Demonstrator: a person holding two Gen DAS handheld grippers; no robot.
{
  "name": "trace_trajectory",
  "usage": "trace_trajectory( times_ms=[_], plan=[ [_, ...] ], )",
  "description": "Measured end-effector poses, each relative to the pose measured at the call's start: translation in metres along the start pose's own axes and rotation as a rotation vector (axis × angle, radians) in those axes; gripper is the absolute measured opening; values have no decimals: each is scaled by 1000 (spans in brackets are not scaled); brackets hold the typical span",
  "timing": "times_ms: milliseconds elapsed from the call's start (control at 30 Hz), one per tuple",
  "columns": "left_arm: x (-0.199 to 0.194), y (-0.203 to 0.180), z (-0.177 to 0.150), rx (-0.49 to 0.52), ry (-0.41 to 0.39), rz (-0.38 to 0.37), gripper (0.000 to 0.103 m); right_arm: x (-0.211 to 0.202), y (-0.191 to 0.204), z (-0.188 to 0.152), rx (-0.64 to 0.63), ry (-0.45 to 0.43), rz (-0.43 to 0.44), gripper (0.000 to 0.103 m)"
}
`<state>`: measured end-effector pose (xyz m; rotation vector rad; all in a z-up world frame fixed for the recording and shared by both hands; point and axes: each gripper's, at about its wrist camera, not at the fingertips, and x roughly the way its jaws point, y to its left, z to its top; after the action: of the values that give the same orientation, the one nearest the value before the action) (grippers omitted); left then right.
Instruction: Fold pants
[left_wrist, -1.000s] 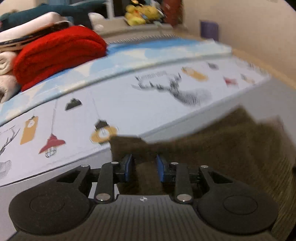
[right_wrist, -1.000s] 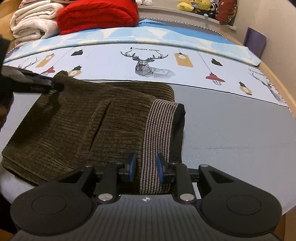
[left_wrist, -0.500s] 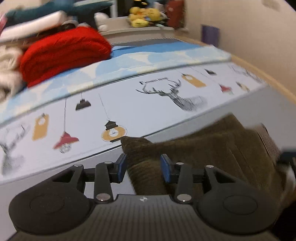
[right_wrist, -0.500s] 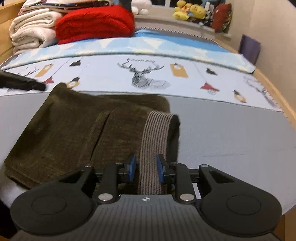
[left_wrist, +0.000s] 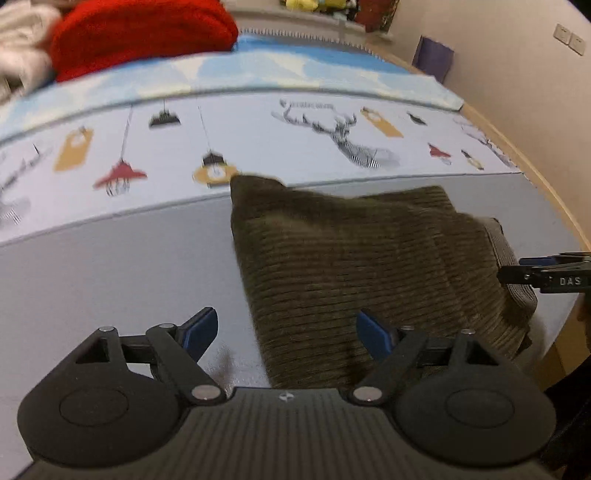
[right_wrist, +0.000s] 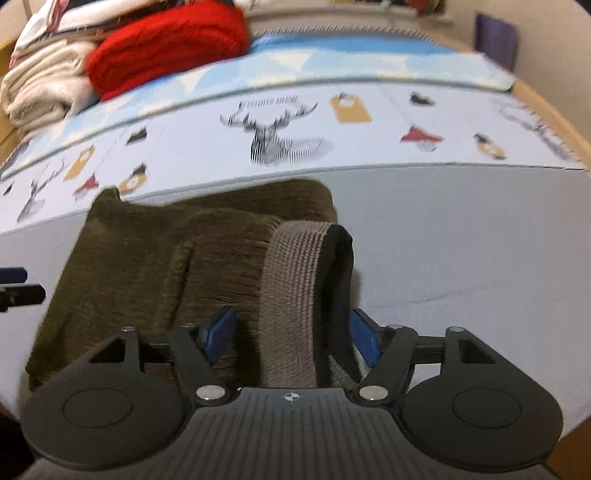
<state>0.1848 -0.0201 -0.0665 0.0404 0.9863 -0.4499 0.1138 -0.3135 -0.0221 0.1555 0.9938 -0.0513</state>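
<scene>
Folded olive-brown corduroy pants (left_wrist: 369, 266) lie on the grey part of a bed sheet (left_wrist: 110, 266), centre to right of the left wrist frame; in the right wrist frame they fill centre-left (right_wrist: 155, 266). Striped ribbed waistband (right_wrist: 291, 295) with black inner lining sits at the right end of the fold, running down the frame to the gripper body.

Left gripper (left_wrist: 286, 330): jaws wide and opening, blue pads well apart. The left edge of the pants runs down between them, nearer the right-hand pad; pads do not press on cloth. Its tip shows at the left edge of the right wrist frame.

Right gripper (right_wrist: 291, 338): jaws wide and opening, waistband between the pads; the left-hand pad stands clear of it, the right-hand pad is just beside the black lining, contact unclear. Seen from the left wrist view (left_wrist: 546, 273) at the right edge, over the waistband end.

Upper half of both frames: the sheet's printed band with deer head (right_wrist: 273, 136) and hanging lamps, then a blue strip. Upper left: red blanket (right_wrist: 166, 44), cream folded bedding (right_wrist: 40, 85) beside it. Purple box (right_wrist: 495, 37) upper right by the wall. Both frames are slightly motion-blurred.
</scene>
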Motion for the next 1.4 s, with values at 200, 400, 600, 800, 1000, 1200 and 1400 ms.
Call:
trace_trajectory(
  times_ms=[200, 400, 600, 800, 1000, 1200, 1400],
  plan=[
    [35, 37, 7, -223, 134, -68, 87, 38, -37, 8, 229, 144, 160, 83],
    [64, 45, 17, -318, 208, -129, 87, 65, -45, 15, 219, 204, 253, 95],
    [90, 34, 22, -293, 212, -199, 98, 76, -53, 14, 267, 199, 279, 91],
    [80, 31, 29, -259, 134, -190, 47, 64, -44, 14, 250, 133, 264, 61],
    [41, 26, 37, -105, -7, -173, 34, 46, -29, 23, 220, 55, 268, 49],
    [-7, 76, 51, -162, -146, -75, 34, 41, 18, 50, 177, -39, 392, 47],
    [-31, 135, 47, -285, -173, 53, 45, 54, 83, 79, 100, -101, 473, 53]
  ],
)
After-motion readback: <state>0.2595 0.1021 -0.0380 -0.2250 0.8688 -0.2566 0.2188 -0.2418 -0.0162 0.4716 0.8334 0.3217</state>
